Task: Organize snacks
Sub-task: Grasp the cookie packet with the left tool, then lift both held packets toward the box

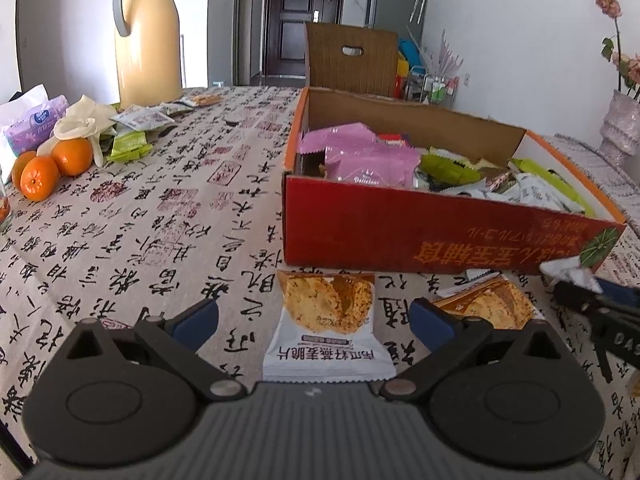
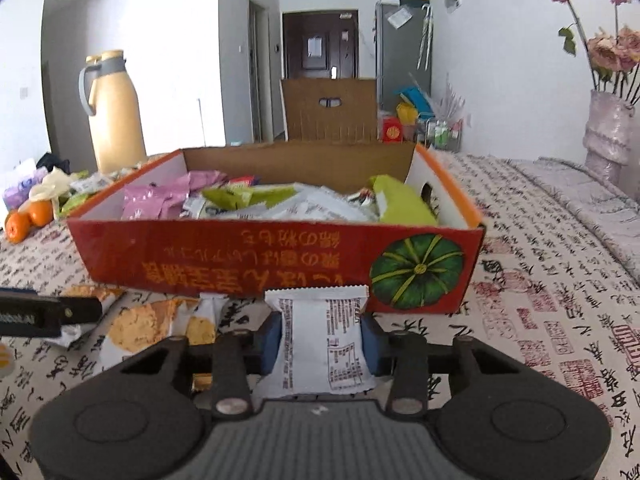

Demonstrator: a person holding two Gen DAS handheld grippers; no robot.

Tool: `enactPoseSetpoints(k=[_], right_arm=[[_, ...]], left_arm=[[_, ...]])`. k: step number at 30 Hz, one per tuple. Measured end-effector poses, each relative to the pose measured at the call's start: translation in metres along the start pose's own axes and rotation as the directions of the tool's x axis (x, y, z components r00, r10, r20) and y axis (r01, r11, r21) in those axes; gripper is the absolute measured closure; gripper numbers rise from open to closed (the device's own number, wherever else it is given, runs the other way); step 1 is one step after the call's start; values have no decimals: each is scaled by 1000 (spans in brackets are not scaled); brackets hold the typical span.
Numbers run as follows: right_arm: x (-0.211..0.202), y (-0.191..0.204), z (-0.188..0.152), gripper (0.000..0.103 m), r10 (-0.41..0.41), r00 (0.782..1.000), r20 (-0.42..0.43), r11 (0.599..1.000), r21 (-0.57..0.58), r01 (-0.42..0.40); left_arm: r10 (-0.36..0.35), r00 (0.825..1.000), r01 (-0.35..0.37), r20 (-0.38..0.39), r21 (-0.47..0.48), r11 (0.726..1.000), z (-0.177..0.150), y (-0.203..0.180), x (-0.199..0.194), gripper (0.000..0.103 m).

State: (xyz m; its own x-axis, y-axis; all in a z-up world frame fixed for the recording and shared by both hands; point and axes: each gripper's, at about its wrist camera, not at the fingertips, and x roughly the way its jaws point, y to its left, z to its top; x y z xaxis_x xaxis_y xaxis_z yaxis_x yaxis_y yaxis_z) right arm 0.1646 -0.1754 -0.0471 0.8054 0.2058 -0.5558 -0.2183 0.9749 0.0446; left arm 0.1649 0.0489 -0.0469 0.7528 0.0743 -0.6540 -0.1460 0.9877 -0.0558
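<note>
A red cardboard box [image 1: 400, 236] [image 2: 240, 256] holds several pink, green and white snack packets. My left gripper [image 1: 314, 322] is open, its fingers on either side of an oat-crisp packet [image 1: 328, 328] that lies on the tablecloth in front of the box. A second oat-crisp packet [image 1: 486, 304] lies to its right. My right gripper [image 2: 320, 338] is shut on a white snack packet [image 2: 320, 340], back side up, held just in front of the box's near wall. More oat-crisp packets [image 2: 152, 328] lie to its left.
A yellow thermos [image 1: 146, 36] [image 2: 114, 114] stands at the back left. Oranges [image 1: 52, 168], a tissue pack [image 1: 34, 124] and loose snack packets [image 1: 136, 128] lie at the left. A vase of dried flowers [image 2: 608, 128] stands at the right. A chair [image 1: 350, 60] is behind the table.
</note>
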Motion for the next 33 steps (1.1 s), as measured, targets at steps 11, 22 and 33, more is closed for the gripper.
enactPoseSetpoints(k=[11,22,33], right_arm=[[-2,-3,2,63,14,1000,22,1000,12,-15],[-1,-2,2,62,17,1000,21,1000,11,-17],[-1,-1,1,62,15,1000,27,1000,3,-15]], left_arm=[[20,998,-20,-52,10,1000,0,-2,10,6],[22,1000,-21,-17,70,997,-2,-12,3,50],[22,1000,-22,-1,77,997,-4,-13,-3,58]])
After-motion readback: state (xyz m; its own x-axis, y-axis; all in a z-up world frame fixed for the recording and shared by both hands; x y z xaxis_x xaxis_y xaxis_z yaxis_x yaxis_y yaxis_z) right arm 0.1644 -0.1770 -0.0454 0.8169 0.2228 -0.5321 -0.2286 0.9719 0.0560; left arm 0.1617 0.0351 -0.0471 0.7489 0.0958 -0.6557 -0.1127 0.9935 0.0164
